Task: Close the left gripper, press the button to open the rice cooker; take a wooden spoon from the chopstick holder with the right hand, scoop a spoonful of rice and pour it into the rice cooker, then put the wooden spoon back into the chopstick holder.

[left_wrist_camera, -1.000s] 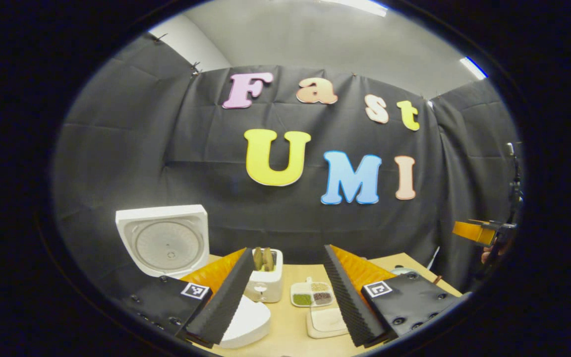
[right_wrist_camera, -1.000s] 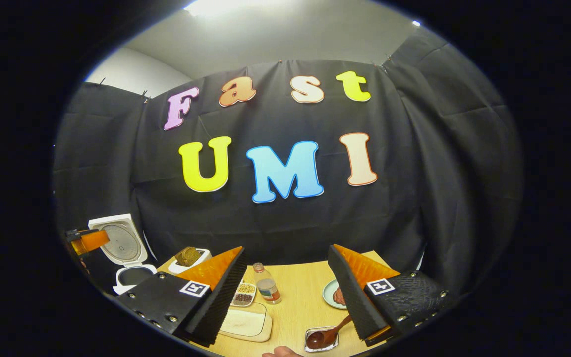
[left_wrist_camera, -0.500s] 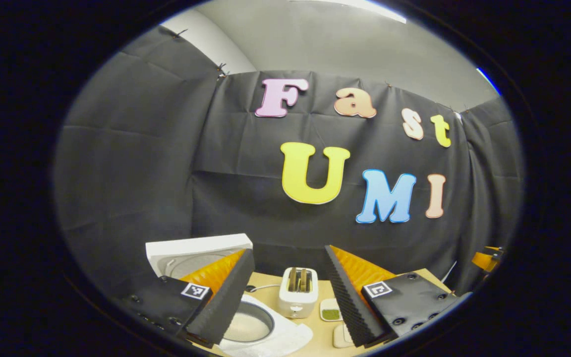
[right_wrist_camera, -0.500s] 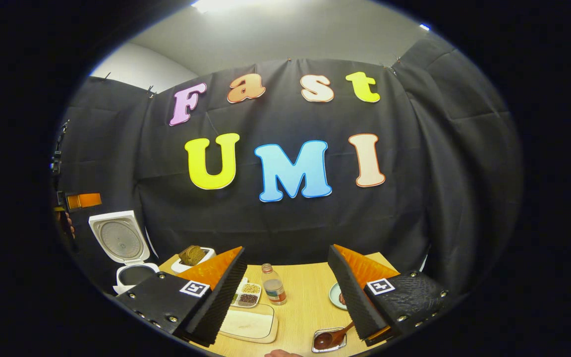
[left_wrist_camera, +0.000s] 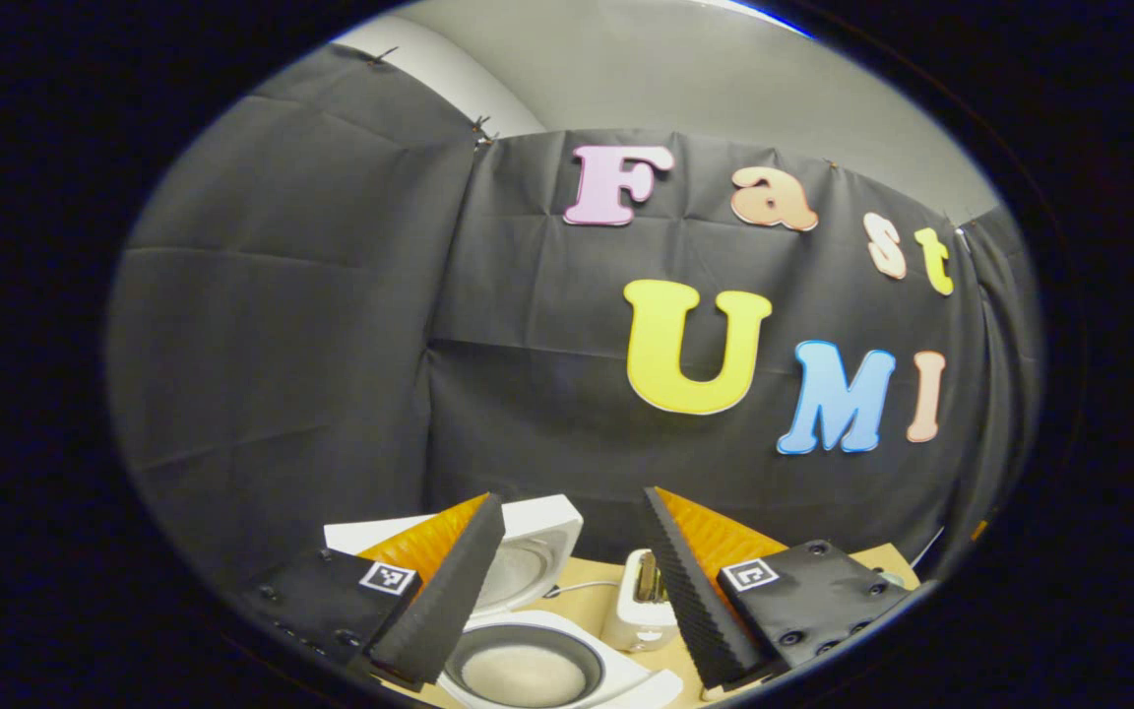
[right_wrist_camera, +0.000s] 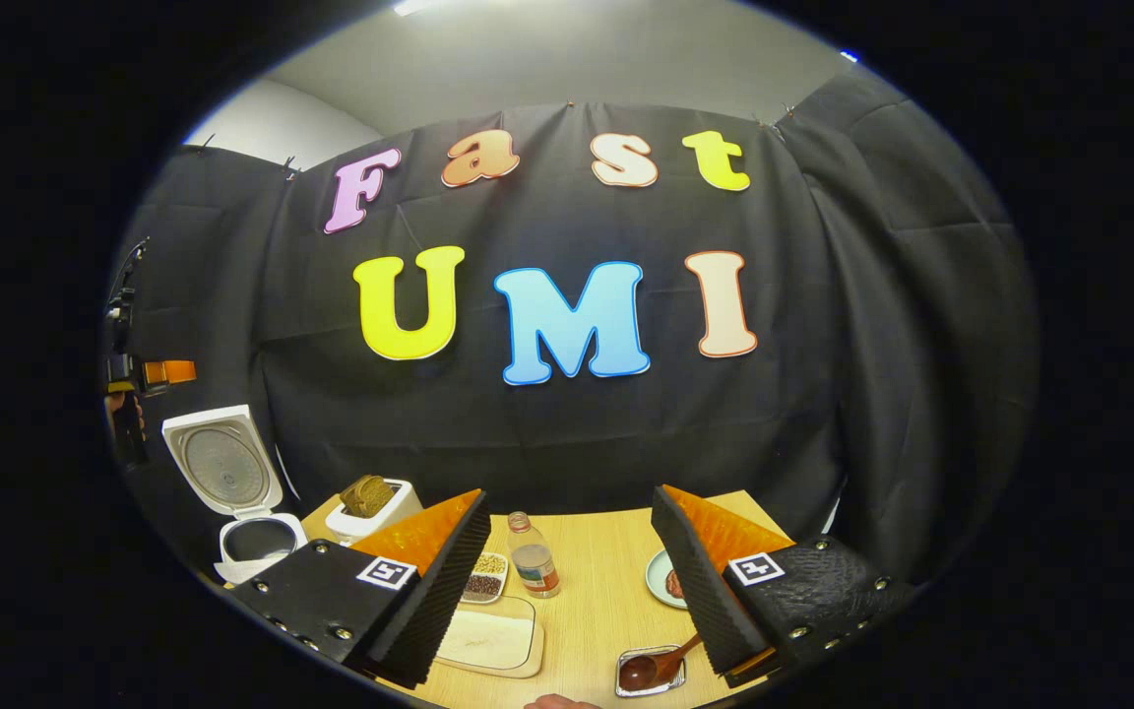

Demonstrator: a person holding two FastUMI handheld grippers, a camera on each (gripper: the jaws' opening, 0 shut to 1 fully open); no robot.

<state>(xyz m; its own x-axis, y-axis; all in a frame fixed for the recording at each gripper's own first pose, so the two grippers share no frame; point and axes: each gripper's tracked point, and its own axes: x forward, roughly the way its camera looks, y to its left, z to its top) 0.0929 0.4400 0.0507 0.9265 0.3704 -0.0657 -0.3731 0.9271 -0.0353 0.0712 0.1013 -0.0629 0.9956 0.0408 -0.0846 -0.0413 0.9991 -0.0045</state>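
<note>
The white rice cooker [left_wrist_camera: 567, 679] stands open, its lid [left_wrist_camera: 537, 547] raised and pale rice in the pot, just below and between my left gripper's fingers. My left gripper [left_wrist_camera: 567, 591] is open and holds nothing. In the right gripper view the cooker [right_wrist_camera: 254, 544] sits at the far left with the left gripper [right_wrist_camera: 165, 372] held above it. A brown wooden spoon [right_wrist_camera: 651, 670] lies in a small metal holder [right_wrist_camera: 673, 658] near the table's front edge, its handle running under my right finger. My right gripper [right_wrist_camera: 572, 591] is open above the table.
A white toaster [right_wrist_camera: 370, 504] with bread stands beside the cooker. On the wooden table [right_wrist_camera: 597, 611] are a small bottle [right_wrist_camera: 531, 569], a divided grain dish [right_wrist_camera: 483, 583], a shallow white tray of rice [right_wrist_camera: 488, 640] and a plate [right_wrist_camera: 663, 583]. Black cloth walls close the booth.
The left gripper has swung left and nearer the cooker, whose pot now lies below its fingers. The right gripper has hardly moved; both stay open.
</note>
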